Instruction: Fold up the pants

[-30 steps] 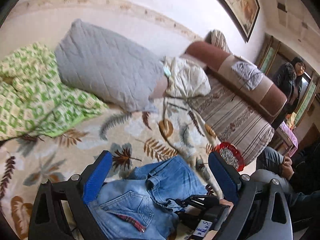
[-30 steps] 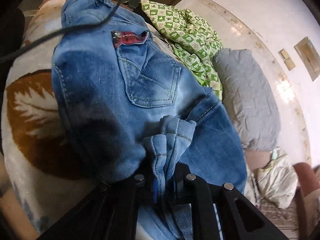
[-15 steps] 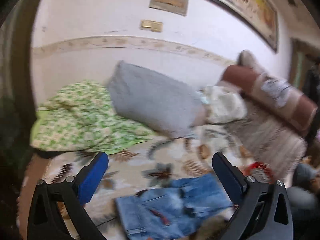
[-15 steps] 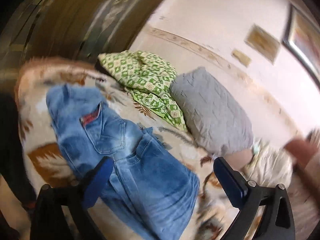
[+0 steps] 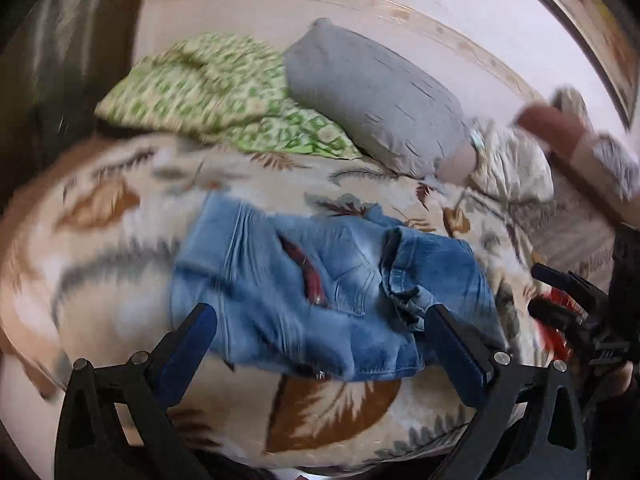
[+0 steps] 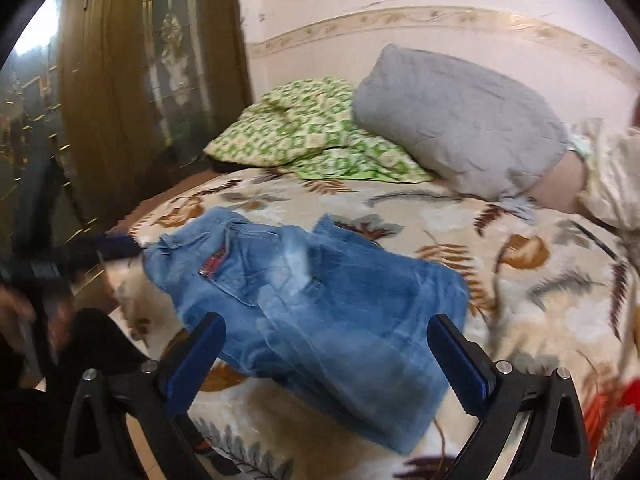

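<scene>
Bedroom, bed under a leaf-print blanket, pale wall behind. Far left, dark wooden door. Next, green quilt bunched at the bed head, clear of the working area. Beside it, grey pillow leaning on the wall.

Jeans lying on the blanket near the bed's front edge, folded into a compact bundle, back pocket with red trim uppermost; one hem bunched on top in the left-wrist view, so bundle judged loosely folded, not yet squared.

Left tongs spread wide, nothing gripped, hovering just short of the jeans' near edge; likely placed for tidying or another fold. Right tongs spread wide, nothing between them, jaws just opened; held above the jeans' near edge.

Far right, cream bedding and something red, too blurred to identify.
</scene>
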Demonstrator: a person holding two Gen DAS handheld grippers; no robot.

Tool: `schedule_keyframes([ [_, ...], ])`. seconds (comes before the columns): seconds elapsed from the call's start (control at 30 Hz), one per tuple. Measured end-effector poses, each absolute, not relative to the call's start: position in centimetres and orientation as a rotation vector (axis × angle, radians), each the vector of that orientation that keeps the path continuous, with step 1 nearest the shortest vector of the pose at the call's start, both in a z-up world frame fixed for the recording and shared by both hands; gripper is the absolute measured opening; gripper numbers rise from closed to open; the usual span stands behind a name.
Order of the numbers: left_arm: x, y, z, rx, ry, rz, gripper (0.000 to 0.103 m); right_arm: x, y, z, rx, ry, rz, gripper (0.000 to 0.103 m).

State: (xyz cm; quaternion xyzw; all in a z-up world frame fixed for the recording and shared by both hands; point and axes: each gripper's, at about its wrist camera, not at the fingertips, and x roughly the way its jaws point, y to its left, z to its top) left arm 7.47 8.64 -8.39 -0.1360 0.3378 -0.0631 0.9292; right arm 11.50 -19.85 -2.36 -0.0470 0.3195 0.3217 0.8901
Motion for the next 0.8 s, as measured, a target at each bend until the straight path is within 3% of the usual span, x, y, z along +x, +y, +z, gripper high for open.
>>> schedule_keyframes([
  [0.5, 8.4, 14.0, -18.2, -0.829, 0.816, -0.082, 0.103, 24.3, -9.8, 1.8, -0.262, 0.832, 1.109, 0.102],
  [0.8, 11.5, 14.5, -19.5, -1.104, 0.72, -0.158, 0.103, 26.1, -4.0, -0.3, -0.307, 0.941, 1.282, 0.102],
])
